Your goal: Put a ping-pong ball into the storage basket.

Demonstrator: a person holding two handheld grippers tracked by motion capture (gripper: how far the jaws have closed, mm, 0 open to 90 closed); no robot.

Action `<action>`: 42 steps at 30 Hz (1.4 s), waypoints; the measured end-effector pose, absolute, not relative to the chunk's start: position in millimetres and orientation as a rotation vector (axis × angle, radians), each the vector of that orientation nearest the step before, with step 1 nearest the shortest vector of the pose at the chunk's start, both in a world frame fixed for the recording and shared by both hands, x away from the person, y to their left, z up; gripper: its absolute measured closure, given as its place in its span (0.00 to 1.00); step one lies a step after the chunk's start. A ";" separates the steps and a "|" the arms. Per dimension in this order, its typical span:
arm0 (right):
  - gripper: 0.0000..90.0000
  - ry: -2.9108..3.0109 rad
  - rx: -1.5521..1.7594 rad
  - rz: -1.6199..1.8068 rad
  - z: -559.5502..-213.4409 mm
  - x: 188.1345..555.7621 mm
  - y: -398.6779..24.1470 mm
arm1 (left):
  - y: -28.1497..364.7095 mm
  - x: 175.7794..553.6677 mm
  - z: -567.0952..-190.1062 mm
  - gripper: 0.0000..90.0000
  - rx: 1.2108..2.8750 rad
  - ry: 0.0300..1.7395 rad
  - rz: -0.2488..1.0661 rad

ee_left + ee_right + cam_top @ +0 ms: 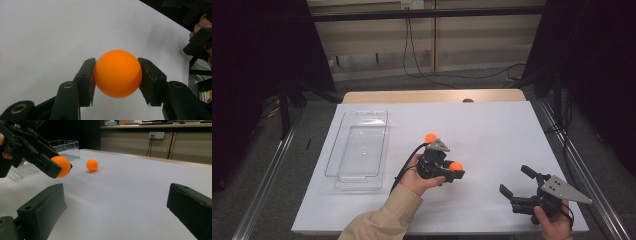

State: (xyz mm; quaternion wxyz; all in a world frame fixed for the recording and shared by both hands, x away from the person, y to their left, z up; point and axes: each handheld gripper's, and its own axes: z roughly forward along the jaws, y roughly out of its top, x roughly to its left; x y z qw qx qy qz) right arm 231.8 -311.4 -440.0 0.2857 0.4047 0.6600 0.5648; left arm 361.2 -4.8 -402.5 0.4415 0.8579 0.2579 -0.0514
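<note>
While the left gripper (455, 172) clamps an orange ball (455, 166) at frame centre, the clear tray (343, 150) lies left; the right gripper (515, 182) is open, lower right.

Tray (360, 150) left on table (492, 130); loose ball (430, 137) right of it, behind held ball (455, 167).

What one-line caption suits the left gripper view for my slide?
Left gripper shut on a smooth orange ball above the white table surface.
</note>
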 end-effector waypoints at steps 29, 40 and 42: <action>0.01 1.762 1.083 1.510 -439.9 231.7 -311.4 | 7.0 367.0 -396.3 0.56 2.120 0.675 -0.125; 0.01 1.759 1.084 1.509 -439.9 231.5 -311.5 | 14.4 370.1 -393.3 0.56 2.114 0.692 -0.122; 0.01 1.759 1.083 1.508 -439.9 231.6 -311.6 | 15.9 370.6 -392.6 0.56 2.112 0.695 -0.123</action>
